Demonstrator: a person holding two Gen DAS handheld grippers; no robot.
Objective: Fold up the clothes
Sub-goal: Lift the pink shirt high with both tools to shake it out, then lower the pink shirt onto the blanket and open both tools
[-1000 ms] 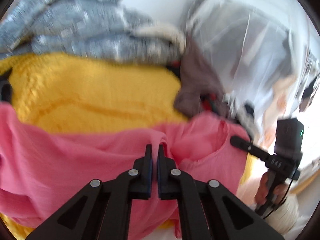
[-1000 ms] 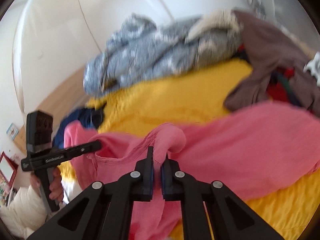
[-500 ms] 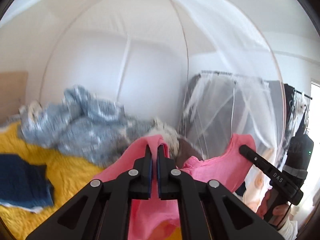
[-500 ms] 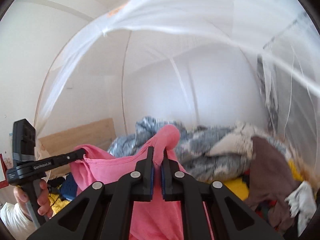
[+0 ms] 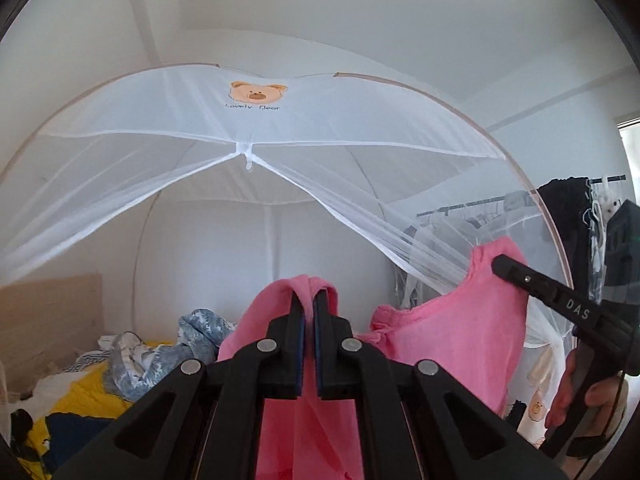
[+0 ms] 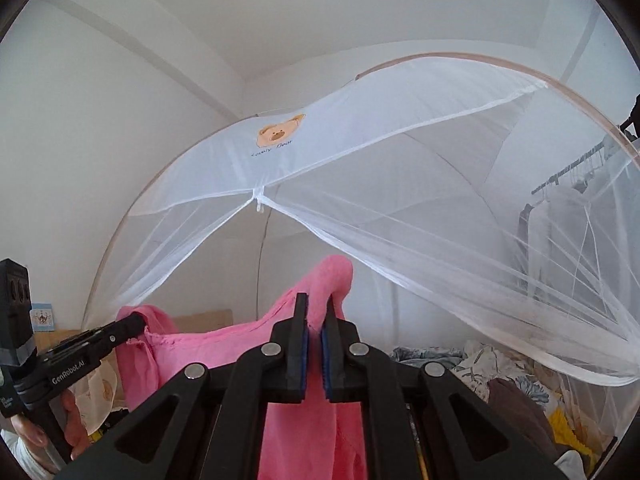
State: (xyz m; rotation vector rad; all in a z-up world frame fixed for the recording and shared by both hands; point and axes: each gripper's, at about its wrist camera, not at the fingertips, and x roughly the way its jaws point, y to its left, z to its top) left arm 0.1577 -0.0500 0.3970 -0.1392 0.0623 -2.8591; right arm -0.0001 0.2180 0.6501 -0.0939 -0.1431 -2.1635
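A pink garment [image 5: 452,344] hangs in the air, stretched between both grippers. My left gripper [image 5: 309,300] is shut on one top corner of it, the cloth bulging over the fingertips. My right gripper [image 6: 314,304] is shut on the other top corner [image 6: 332,276]. In the left wrist view the right gripper [image 5: 496,266] shows at the right, held by a hand [image 5: 584,404]. In the right wrist view the left gripper [image 6: 138,322] shows at the left, pinching the pink garment [image 6: 208,352]. The garment's lower part is hidden below the frames.
A white mosquito net [image 5: 256,128] with a bear print arches over the bed. Below lie a yellow blanket [image 5: 88,396], a blue-grey patterned garment [image 5: 160,360], a dark blue item [image 5: 68,432] and a brown garment [image 6: 516,400]. A clothes rack [image 5: 576,184] stands at the right.
Both grippers have lifted the pink garment off the bed pile and tilted upward; the view now shows the net canopy and ceiling instead of the blanket.
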